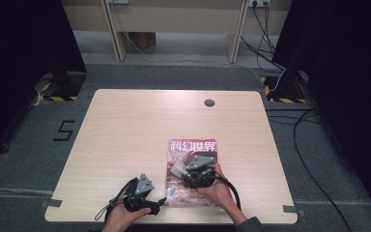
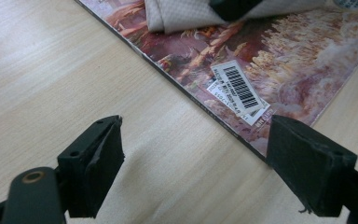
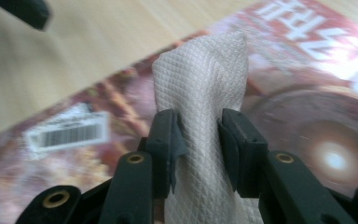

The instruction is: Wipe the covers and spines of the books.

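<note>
A magazine (image 1: 193,150) with a reddish cover and white title lies near the table's front edge. My right gripper (image 1: 182,172) is over it, shut on a folded white cloth (image 1: 177,170). In the right gripper view the quilted cloth (image 3: 200,88) stands pinched between the jaws of the right gripper (image 3: 198,149) above the cover (image 3: 307,93). My left gripper (image 1: 155,203) sits just left of the magazine's front left corner, open. In the left gripper view the left gripper (image 2: 193,168) is spread wide over bare wood, the magazine's edge and barcode label (image 2: 237,86) just ahead, the cloth (image 2: 177,14) beyond.
The wooden table (image 1: 125,125) has a cable hole (image 1: 209,102) near its far edge. Cables (image 1: 314,159) run over the grey floor on the right, and dark stands with striped bases (image 1: 58,92) flank the table. The left gripper's jaw tip (image 3: 25,9) shows at the right gripper view's top left.
</note>
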Action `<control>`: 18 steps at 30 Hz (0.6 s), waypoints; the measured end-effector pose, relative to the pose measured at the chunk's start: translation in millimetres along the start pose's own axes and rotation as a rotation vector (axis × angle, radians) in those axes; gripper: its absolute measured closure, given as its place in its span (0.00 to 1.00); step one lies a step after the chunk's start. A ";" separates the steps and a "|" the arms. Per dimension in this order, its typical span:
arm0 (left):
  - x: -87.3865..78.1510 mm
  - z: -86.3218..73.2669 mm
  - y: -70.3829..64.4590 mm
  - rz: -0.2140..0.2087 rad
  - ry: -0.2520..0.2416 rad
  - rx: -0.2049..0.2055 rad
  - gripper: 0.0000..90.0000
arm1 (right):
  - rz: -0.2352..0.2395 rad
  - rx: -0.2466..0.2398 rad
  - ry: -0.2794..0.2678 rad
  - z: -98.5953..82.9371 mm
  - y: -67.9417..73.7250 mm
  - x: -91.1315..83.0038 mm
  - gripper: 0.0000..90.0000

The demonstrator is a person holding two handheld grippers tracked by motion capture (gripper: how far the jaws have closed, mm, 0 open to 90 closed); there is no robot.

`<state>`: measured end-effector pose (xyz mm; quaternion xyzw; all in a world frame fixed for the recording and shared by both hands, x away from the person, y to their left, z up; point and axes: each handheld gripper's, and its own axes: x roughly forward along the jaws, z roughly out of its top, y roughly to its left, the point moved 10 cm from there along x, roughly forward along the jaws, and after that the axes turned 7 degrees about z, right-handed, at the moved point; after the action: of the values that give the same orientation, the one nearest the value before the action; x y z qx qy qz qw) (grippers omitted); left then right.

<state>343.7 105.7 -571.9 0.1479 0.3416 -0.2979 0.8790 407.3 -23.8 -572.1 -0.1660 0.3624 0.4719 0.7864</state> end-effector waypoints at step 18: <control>0.4 -0.4 -1.8 -0.005 0.004 0.007 0.20 | -0.050 0.089 -0.029 -2.3 -30.3 -6.0 0.75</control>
<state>342.6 104.2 -572.5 0.1505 0.3428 -0.3011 0.8770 430.7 -44.1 -571.8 -0.1330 0.3673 0.4380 0.8097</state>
